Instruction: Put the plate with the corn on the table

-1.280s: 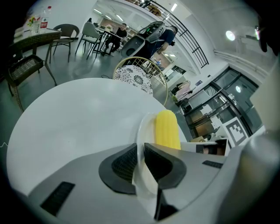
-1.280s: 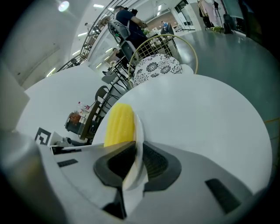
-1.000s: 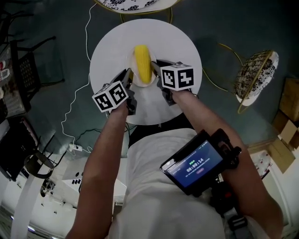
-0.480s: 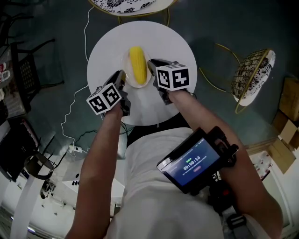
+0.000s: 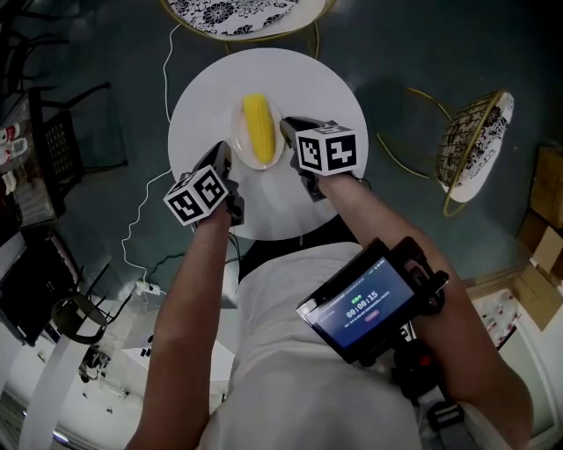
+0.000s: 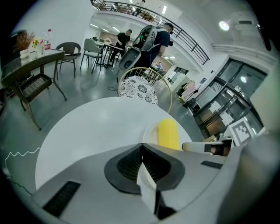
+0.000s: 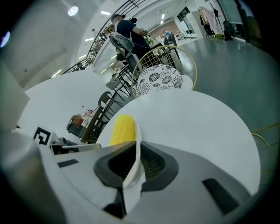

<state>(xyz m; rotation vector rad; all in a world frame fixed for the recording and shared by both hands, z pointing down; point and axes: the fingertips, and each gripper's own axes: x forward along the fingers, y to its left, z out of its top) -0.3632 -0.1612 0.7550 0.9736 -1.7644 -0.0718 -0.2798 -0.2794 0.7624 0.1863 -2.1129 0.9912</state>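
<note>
Nearest the camera, a dark rectangular screen [image 5: 365, 308] with a glowing display is strapped to the person's right forearm. Both bare arms reach forward over the round desk [image 5: 308, 88], whose top is smooth, matte and white.

The left gripper [image 5: 224, 156] carries a white cube [image 5: 201, 195] printed with black square markers. Its ribbed black jaws are closed on the thin near-left rim of the plate [image 5: 236, 141]. In the left gripper view the pale edge of the plate [image 6: 148, 131] runs as a sliver between the pinched jaws of the left gripper [image 6: 142, 151].

The right gripper [image 5: 286, 130], under its own marker cube [image 5: 327, 148], clamps the opposite rim in the same way. In the right gripper view the thin white rim of the plate [image 7: 137, 135] stands edge-on in the closed jaws of the right gripper [image 7: 138, 148].

The plate is small, round, shallow and glossy white. It is held between the two grippers over the middle of the desk. Whether it touches the top cannot be told.

The corn [image 5: 257, 128] lies lengthwise on it, a stubby bright yellow cylinder [image 6: 167, 133] with a rounded end [image 7: 121, 129].

Beyond the desk stands a chair [image 5: 237, 10] with a gold wire frame and a cushion patterned in black and white. A second such chair [image 5: 475, 145] stands to the right. A thin white cable [image 5: 141, 211] snakes across the dark, polished floor [image 5: 422, 44].
</note>
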